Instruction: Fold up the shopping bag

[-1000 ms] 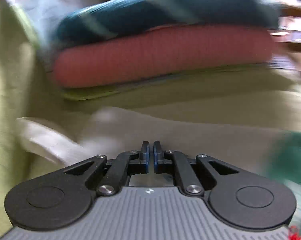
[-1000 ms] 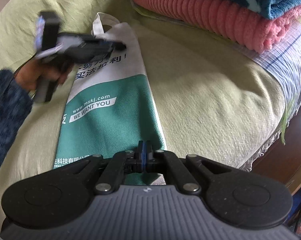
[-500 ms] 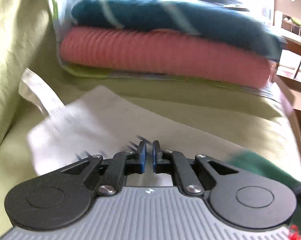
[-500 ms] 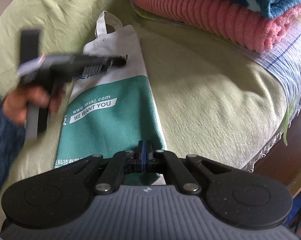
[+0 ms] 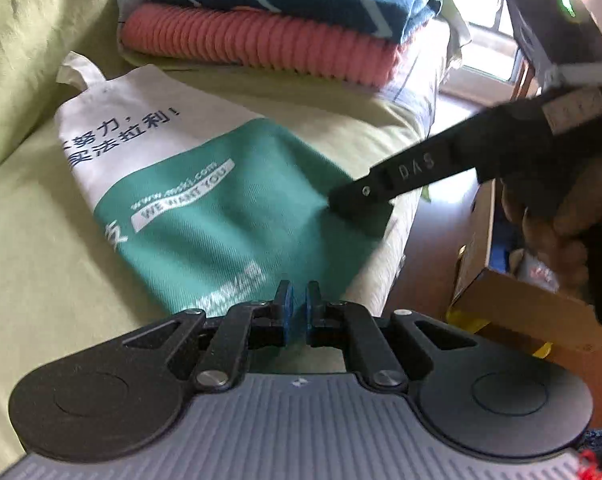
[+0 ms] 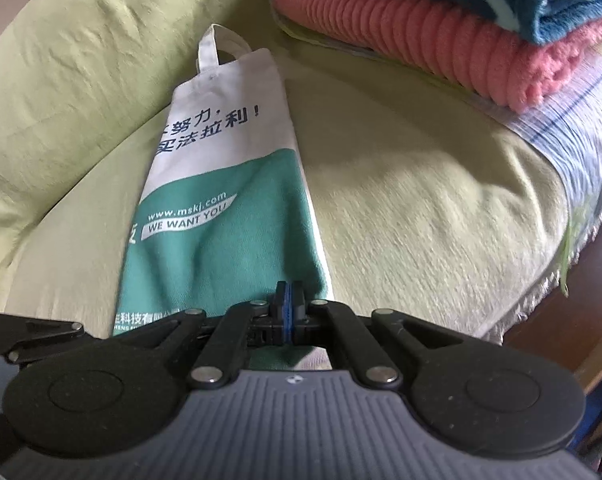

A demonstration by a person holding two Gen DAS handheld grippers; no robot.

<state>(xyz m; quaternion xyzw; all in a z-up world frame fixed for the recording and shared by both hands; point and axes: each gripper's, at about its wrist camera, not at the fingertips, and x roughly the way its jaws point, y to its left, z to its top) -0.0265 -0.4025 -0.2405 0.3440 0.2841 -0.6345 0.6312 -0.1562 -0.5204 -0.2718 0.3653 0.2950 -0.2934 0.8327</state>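
Bag [image 6: 221,216] lies flat along the green bed cover [image 6: 421,208], already narrowed into a long strip, white handle end far away near the stacked blankets [image 6: 441,36], green printed end close to both cameras. So the lengthwise fold looks done; by my reading, the crosswise folds that make it a small packet are all left to do.

Right gripper [image 6: 288,300] sits at the near right corner of the green end, jaws pinched together on the cloth there. The left wrist view confirms it: the dark fingers press at the bag's edge and the fabric puckers toward them.

Left gripper [image 5: 297,300] hovers over the near bottom edge, jaws narrow with a slim gap showing between the blue pads, and I cannot see any cloth caught in that gap. It seems poised for the other bottom corner. A cardboard box [image 5: 521,300] sits on the floor beyond the bed edge, well apart from the action.
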